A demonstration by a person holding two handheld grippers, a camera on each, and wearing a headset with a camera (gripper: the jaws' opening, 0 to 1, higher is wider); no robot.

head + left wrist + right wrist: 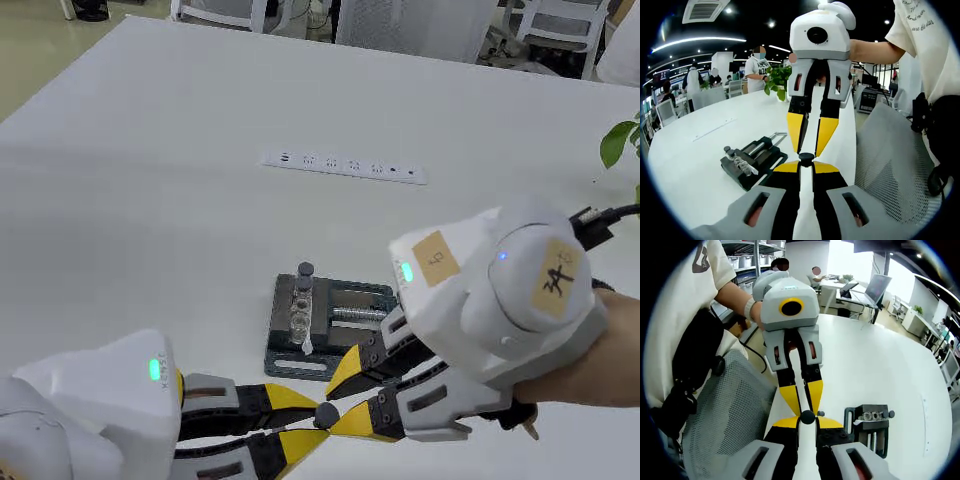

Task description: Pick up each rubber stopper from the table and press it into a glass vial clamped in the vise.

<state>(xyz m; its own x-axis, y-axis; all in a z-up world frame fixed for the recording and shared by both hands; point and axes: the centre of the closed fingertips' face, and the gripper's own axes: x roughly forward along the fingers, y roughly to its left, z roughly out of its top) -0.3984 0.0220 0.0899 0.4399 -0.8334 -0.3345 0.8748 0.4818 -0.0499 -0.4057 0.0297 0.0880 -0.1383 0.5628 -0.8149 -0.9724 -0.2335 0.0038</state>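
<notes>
handwritten "3A" on tan sticker atop right tool, other print illegible

The left gripper and the right gripper meet tip to tip, each pair of yellow-tipped jaws nearly closed and pinching the same small dark rubber stopper between them
</notes>
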